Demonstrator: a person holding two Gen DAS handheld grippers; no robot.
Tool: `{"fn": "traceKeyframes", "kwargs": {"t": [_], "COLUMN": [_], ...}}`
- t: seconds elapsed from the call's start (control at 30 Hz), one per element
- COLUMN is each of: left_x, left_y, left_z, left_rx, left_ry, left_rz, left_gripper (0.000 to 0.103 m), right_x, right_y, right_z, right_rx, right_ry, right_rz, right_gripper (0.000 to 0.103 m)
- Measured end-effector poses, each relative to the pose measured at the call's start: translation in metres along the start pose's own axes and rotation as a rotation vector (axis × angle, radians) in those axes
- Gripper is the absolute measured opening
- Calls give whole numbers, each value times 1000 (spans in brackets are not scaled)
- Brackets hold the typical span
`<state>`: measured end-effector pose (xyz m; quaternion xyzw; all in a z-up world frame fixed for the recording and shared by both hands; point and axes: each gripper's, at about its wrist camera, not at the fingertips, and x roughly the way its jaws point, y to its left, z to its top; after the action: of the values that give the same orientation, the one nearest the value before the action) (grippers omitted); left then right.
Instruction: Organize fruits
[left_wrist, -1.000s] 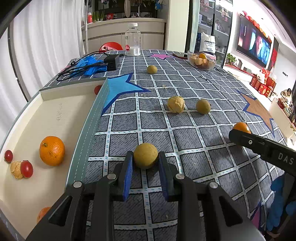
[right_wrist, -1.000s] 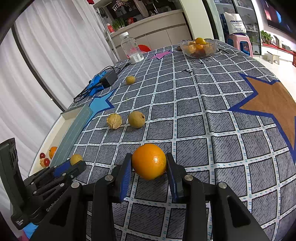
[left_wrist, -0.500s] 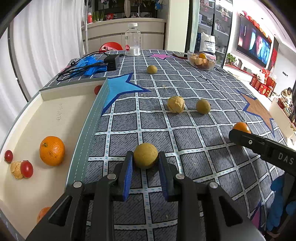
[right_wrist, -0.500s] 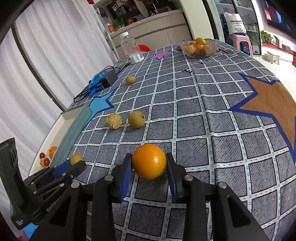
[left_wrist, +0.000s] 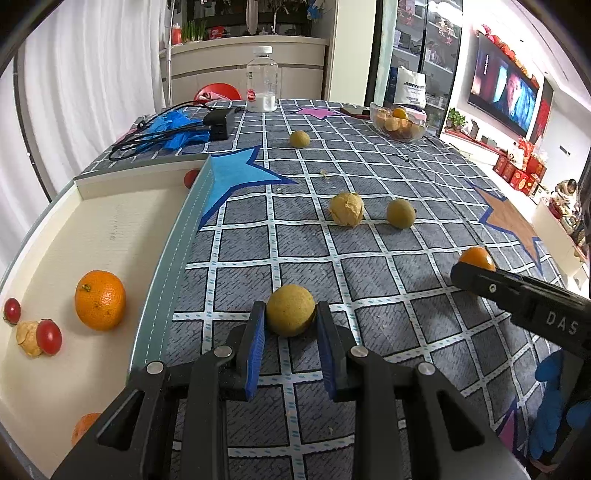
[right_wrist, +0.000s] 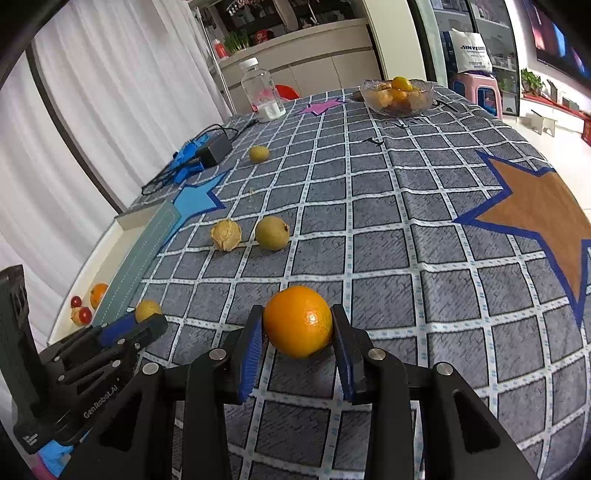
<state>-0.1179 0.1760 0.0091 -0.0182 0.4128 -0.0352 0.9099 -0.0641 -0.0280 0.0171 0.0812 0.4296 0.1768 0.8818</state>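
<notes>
Yellow-green round fruit (left_wrist: 290, 309) sits clamped in left gripper (left_wrist: 290, 325); white tray (left_wrist: 110, 229) lies left; right gripper (right_wrist: 298, 332) clamps round orange (right_wrist: 297, 320).

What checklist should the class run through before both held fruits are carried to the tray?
1. Left gripper shut on yellow-green fruit: ok.
2. Right gripper shut on orange: ok.
3. Both fruits lifted off the cloth: cannot tell.
4. Tray has bare floor for more fruit: ok.
5. Tray rim lies between left gripper and tray floor, needs clearing: not ok yet.
</notes>
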Motion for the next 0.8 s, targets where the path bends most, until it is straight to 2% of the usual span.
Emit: {"fn": "traceKeyframes", "kwargs": {"t": [0.17,0.37,0.8], "left_x": [-9,-35,-58], "left_y": [3,5,62], "left_z": [-2,2,11], "left_rx": [-7,8,-61], "left_ry": [10,-42,-101], "left_rz": [-63,-89,-17], "left_gripper": [28,28,28], "right_x": [-14,-22,-6], "right_y": [2,7,70], "right_z": [-3,1,15], "right_rx": [-3,1,-110], "right_ry": [-16,-19,-3], "right_rz": [-7,-13,10], "right_gripper": [37,37,37]}}
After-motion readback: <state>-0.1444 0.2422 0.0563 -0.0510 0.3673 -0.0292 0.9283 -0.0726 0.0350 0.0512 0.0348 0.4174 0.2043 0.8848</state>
